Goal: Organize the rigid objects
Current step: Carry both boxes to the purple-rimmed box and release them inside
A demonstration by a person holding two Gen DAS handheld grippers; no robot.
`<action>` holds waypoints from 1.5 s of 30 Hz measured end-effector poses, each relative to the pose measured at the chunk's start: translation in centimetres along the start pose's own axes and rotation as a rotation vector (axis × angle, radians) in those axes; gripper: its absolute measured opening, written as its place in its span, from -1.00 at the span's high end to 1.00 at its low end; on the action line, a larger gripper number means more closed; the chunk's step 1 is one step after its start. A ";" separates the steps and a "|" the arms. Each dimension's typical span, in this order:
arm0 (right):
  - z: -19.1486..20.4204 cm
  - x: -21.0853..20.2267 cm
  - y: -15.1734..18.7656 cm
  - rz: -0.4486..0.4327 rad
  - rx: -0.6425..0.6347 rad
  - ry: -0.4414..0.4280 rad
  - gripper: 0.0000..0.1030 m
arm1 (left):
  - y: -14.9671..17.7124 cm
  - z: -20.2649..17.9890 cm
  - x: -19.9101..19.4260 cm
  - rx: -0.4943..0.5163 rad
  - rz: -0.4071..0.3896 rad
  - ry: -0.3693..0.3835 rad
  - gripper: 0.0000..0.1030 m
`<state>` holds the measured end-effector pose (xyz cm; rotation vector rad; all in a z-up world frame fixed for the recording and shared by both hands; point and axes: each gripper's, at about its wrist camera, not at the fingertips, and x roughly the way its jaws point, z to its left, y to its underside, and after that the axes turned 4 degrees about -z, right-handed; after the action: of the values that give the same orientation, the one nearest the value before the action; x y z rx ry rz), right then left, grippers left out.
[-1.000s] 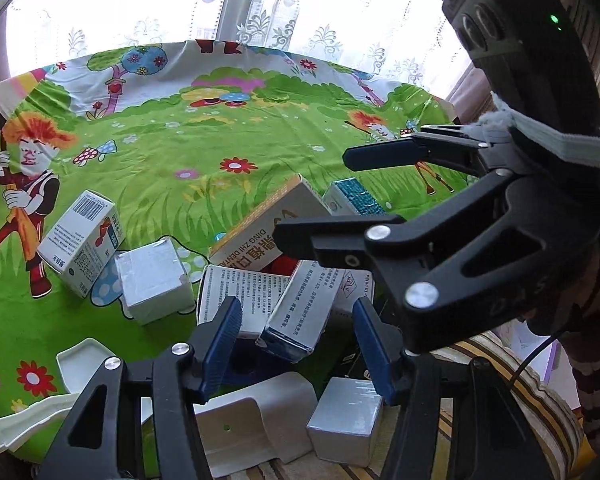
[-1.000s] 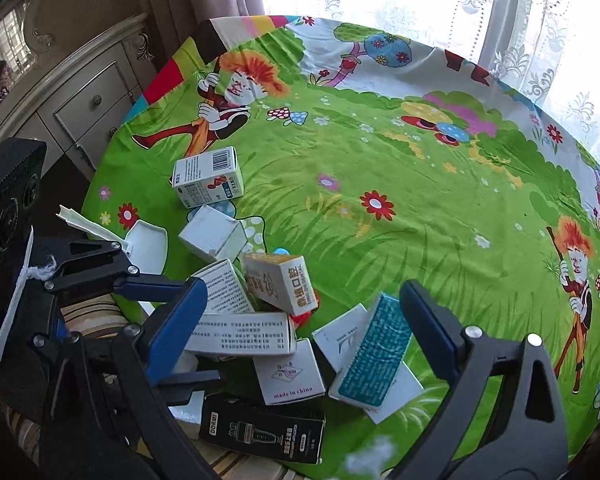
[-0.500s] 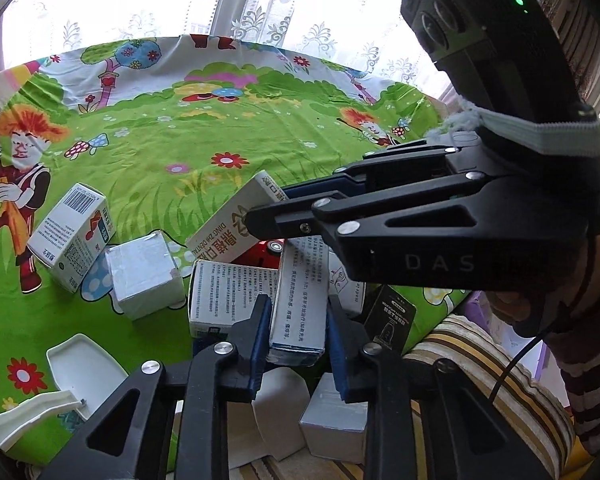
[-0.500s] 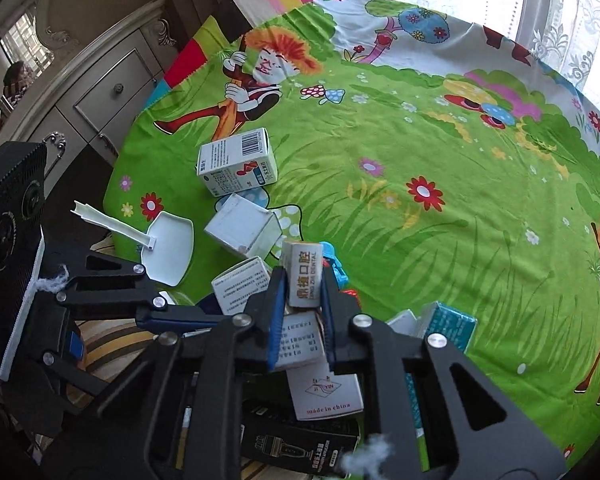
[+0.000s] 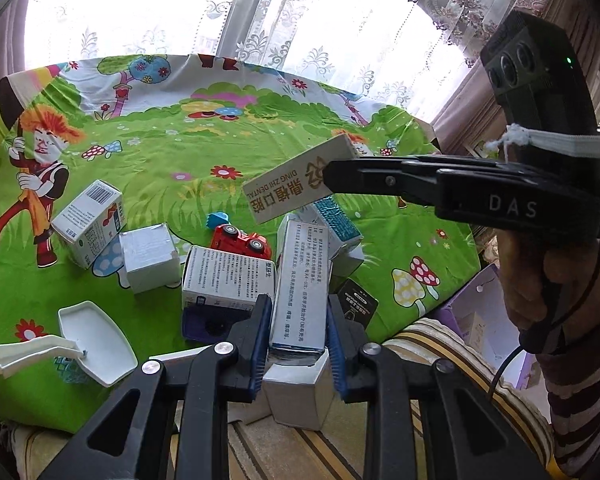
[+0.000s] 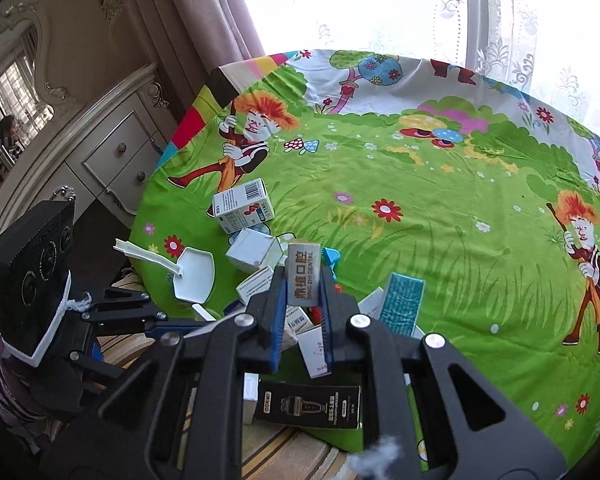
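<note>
Several small cartons lie heaped at the near edge of a round table with a green cartoon cloth [image 5: 172, 152]. My left gripper [image 5: 298, 340] is shut on a long white box with printed text [image 5: 300, 284], lifted off the heap. My right gripper [image 6: 302, 320] is shut on a white dental box with orange lettering [image 6: 304, 272], held above the heap; the box also shows in the left wrist view [image 5: 292, 188]. A red toy car [image 5: 240, 238] lies among the boxes.
A barcode carton [image 5: 90, 220], a plain white cube box [image 5: 150, 256], a teal-topped box [image 6: 402, 304], a black box [image 6: 308, 406] and a white plastic scoop [image 5: 96, 344] lie nearby. A striped cushion [image 5: 300, 452] sits below the table edge. A dresser [image 6: 100, 160] stands left.
Both grippers went from open to shut on their boxes, then rose. The dental box now hangs higher above the heap and the red toy car beneath it is uncovered.
</note>
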<state>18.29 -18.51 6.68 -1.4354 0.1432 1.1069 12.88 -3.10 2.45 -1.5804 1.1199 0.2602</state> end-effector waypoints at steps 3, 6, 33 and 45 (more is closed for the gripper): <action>-0.2 -2.0 1.2 -0.029 0.021 0.015 0.64 | 0.6 -0.7 -0.8 -0.011 -0.012 0.018 0.46; -0.6 -4.1 2.7 -0.057 0.057 0.032 0.64 | 1.3 -1.5 -1.4 -0.024 -0.019 0.036 0.46; -7.8 -21.7 20.7 -0.111 0.363 0.399 0.64 | 6.3 -14.5 -1.5 0.039 0.101 0.240 0.46; -10.2 -26.0 26.4 -0.099 0.468 0.548 0.64 | 8.3 -21.3 0.1 0.159 0.184 0.309 0.46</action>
<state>-7.75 -46.53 3.37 -1.2652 0.6679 0.5257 -1.56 -20.73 4.42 -1.4081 1.4914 0.0453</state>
